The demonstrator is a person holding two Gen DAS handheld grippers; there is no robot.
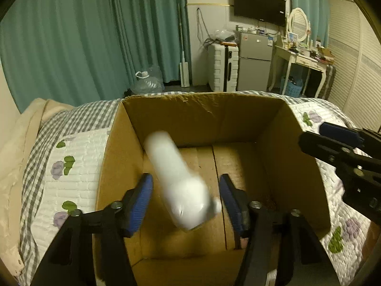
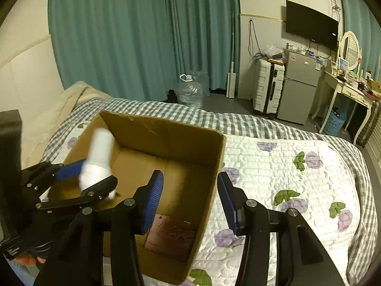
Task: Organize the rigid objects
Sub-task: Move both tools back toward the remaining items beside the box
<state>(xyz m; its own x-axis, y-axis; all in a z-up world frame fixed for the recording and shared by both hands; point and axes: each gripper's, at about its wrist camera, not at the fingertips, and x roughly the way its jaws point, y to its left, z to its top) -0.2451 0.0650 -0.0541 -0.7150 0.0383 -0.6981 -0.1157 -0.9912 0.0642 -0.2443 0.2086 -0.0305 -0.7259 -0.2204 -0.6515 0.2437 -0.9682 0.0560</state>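
White plastic bottle (image 1: 181, 181), blurred mid-frame over cardboard box (image 1: 202, 116), looks light, stiff, slick; left gripper (image 1: 185, 200) jaws wide, right gripper (image 2: 190, 200) jaws wide, empty; best gripped mid-body.

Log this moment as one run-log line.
left gripper: open, white bottle motion-blurred between fingers over cardboard box | right gripper: open, empty, straddling the box's right wall | box on quilted bed

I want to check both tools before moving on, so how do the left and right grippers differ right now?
The left gripper is over the open cardboard box, with a blurred white bottle between its jaws and clear of both pads; the right gripper has nothing between its jaws. The left one sits inside the box's outline, while the right one straddles the box's right wall above the floral quilt. Both have blue pads and open jaws.
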